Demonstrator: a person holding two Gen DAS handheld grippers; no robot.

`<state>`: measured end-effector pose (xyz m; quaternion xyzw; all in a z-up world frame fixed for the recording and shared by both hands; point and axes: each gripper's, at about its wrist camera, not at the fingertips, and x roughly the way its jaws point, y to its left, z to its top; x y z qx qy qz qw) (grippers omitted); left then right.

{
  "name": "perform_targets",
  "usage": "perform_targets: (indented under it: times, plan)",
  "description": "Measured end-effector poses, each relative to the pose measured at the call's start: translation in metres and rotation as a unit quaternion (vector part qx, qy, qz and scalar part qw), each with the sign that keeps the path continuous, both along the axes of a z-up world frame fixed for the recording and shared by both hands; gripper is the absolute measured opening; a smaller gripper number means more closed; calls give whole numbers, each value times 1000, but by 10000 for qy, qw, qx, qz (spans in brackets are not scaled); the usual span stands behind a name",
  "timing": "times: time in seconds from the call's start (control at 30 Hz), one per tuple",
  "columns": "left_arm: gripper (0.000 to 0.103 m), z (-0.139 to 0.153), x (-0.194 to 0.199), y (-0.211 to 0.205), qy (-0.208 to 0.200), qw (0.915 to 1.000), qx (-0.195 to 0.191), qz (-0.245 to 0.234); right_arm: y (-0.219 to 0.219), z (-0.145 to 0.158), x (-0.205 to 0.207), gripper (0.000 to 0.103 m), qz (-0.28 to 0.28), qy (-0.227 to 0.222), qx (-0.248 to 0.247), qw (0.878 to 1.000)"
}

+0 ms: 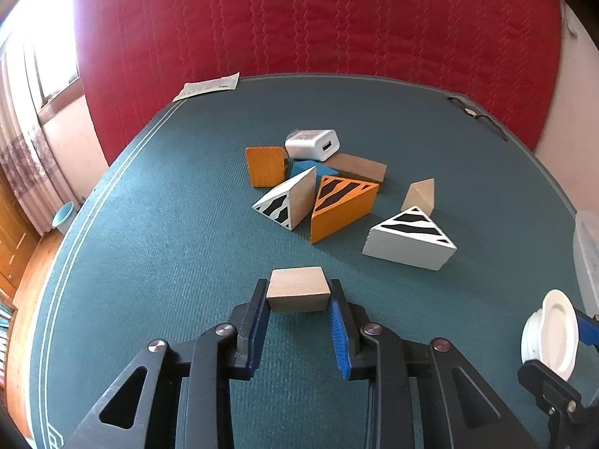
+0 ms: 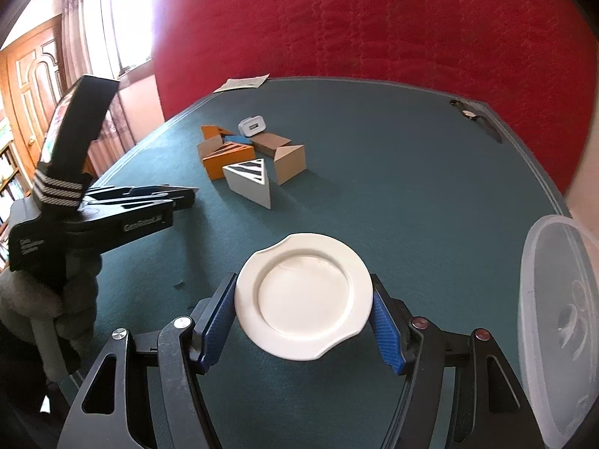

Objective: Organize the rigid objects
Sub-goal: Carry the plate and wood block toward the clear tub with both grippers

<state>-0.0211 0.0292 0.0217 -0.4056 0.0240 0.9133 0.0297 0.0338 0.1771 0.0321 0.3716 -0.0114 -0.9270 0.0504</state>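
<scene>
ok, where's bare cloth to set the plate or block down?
Free: the wide strip between the left gripper, shut on the plain block, and the pile; the left side out to the table edge; the far stretch between the pile and the paper. Crowded: the pile around the charger and zebra wedge. Right gripper grips the plate; a clear lid borders its right.

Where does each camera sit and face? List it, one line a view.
Left wrist: behind the left tongs, shut on a plain wooden block, facing the block pile.
Right wrist: behind the right tongs, gripping a white plate; gloved hand at left.
Shared: pile, green table, red backdrop.
</scene>
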Motion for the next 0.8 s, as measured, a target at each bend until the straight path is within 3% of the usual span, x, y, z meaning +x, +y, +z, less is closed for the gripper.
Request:
perform_targets:
  times: [0.8]
  plan:
    - [32, 36, 33, 62, 381, 9970, -96, -670, 52, 32, 17, 67, -888, 390, 378, 9946]
